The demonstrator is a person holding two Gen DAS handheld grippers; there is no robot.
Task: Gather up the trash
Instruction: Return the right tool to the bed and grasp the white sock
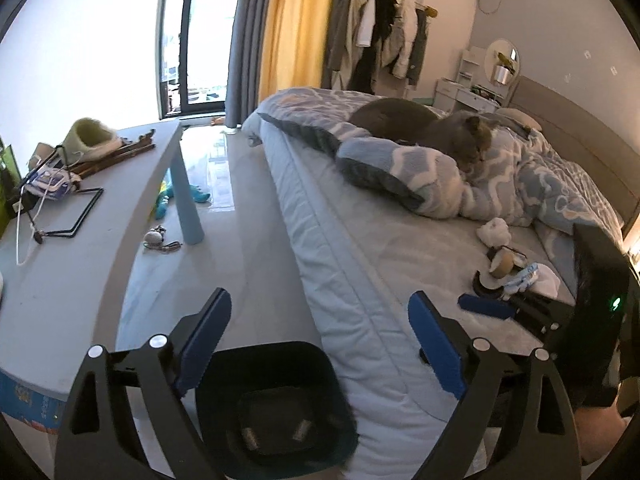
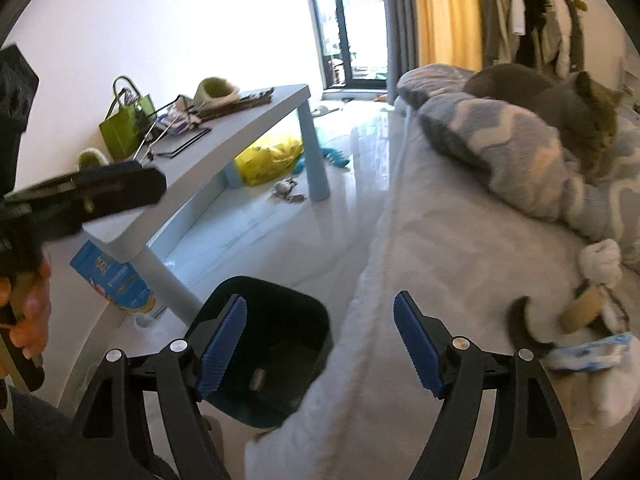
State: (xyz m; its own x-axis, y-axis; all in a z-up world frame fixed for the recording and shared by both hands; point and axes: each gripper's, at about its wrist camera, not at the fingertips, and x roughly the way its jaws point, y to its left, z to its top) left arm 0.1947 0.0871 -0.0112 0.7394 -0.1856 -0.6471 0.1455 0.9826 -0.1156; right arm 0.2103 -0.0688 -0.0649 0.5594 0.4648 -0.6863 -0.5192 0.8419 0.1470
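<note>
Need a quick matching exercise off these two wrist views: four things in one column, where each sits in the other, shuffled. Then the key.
Things:
1. cat
2. bin
3. green bag
4. cardboard roll

Places:
A. on the grey table, near the wall
B. on the floor against the bed's side
C. lying on the blue patterned blanket
D. on the bed sheet among the litter, near the front edge

Pairs: 1-C, 2-B, 3-A, 4-D
</note>
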